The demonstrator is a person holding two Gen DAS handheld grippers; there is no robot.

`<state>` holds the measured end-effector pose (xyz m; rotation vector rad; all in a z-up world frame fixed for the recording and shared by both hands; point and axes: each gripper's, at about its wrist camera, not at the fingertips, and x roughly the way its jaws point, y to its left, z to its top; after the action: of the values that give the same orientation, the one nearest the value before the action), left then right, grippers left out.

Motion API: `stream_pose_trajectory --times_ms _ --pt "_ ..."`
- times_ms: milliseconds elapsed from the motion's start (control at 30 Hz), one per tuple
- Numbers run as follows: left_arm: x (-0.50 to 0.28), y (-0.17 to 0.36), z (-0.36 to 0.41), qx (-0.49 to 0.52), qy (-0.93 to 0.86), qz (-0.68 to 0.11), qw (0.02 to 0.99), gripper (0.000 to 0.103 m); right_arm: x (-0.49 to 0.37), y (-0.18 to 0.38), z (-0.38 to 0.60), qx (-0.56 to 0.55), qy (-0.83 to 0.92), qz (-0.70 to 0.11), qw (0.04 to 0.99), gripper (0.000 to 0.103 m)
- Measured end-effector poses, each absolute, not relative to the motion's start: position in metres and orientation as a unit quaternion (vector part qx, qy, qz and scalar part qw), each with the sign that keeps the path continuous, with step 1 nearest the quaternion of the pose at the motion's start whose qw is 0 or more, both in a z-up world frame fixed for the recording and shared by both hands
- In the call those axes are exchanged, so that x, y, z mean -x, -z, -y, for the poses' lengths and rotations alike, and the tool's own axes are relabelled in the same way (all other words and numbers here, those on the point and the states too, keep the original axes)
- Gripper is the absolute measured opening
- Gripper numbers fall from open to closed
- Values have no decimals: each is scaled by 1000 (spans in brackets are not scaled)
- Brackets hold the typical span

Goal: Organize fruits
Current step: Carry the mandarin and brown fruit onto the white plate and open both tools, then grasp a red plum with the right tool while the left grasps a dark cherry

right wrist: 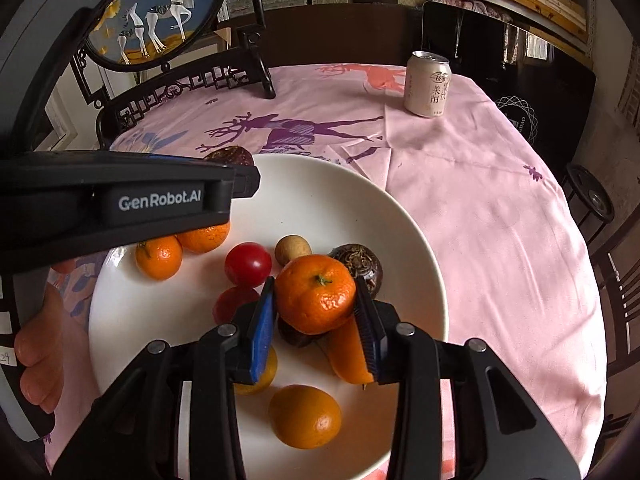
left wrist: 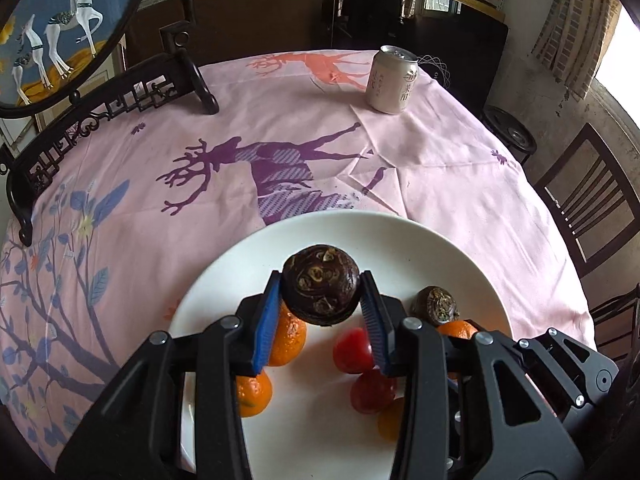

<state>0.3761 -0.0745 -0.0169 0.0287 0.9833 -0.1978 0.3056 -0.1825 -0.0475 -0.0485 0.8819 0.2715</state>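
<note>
Both tools are gripping fruit above the white plate point(left wrist: 460, 256) at frame bottom. The left tool point(left wrist: 320, 300) is clenching a dark water chestnut point(left wrist: 320, 284) between its blue pads; the right tool point(right wrist: 314, 300) is clamping a mandarin point(right wrist: 316, 292) at frame center. Step in hand looks like sorting: each fruit is being carried to its group. Next move likely calls for lowering beside like fruits, then releasing without rolling the tomatoes point(right wrist: 248, 264). A can point(left wrist: 394, 80) is standing upper right on the counter point(left wrist: 460, 168).

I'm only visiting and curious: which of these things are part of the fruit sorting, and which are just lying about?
Part of the job:
- round white plate
- dark brown water chestnut in left gripper
- orange mandarin in right gripper
- small red tomatoes

Lying about:
- pale drink can
- round deer-painted screen
- pink deer-print tablecloth
</note>
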Motion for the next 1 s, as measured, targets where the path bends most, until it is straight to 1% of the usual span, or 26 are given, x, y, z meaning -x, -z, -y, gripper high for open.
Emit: stream_pose_trajectory --times_ms 33,67,100,133,167,200,267,367,400,467,500,533,567,667,800,900,1000 --pt "-377 18 75 -13 95 -472 876 40 -307 48 183 22 -132 -425 895 38" --pt "-378 19 74 -12 94 -473 876 40 -308 49 184 19 -132 -424 896 42" --pt "-379 18 73 -10 93 -473 876 42 -308 49 185 13 -134 -422 897 50" --pt "-377 16 71 -6 93 -471 877 44 -306 47 187 5 -134 -416 900 65" --pt "-374 12 68 0 93 -468 879 53 -303 45 190 -3 -133 -406 904 68" --pt "-370 7 63 6 92 -463 882 56 -301 42 192 -5 -132 -403 906 68" --pt "-354 -6 54 12 92 -453 887 56 -294 37 193 3 -124 -411 903 68" --pt "-311 -23 36 17 101 -435 895 57 -265 22 195 21 -122 -413 902 69" --pt "-292 -27 28 17 103 -430 897 62 -250 19 196 27 -127 -413 901 71" --pt "-252 -28 12 20 98 -419 902 67 -218 15 199 34 -132 -411 902 77" --pt "-231 -26 4 19 97 -412 906 68 -200 15 201 35 -131 -409 902 80" --pt "-210 -21 -2 15 92 -406 909 68 -184 16 203 34 -130 -408 903 85" --pt "-191 -16 -8 11 81 -399 913 68 -168 18 204 31 -134 -405 904 86" --pt "-143 9 -24 6 56 -395 917 68 -132 29 199 28 -145 -412 899 86" --pt "-114 39 -46 34 47 -429 902 68 -114 38 181 24 -160 -426 890 86" --pt "-106 46 -53 19 29 -434 900 68 -110 40 159 27 -181 -432 883 86" --pt "-100 45 -63 34 31 -433 900 68 -109 40 134 30 -215 -420 881 86"
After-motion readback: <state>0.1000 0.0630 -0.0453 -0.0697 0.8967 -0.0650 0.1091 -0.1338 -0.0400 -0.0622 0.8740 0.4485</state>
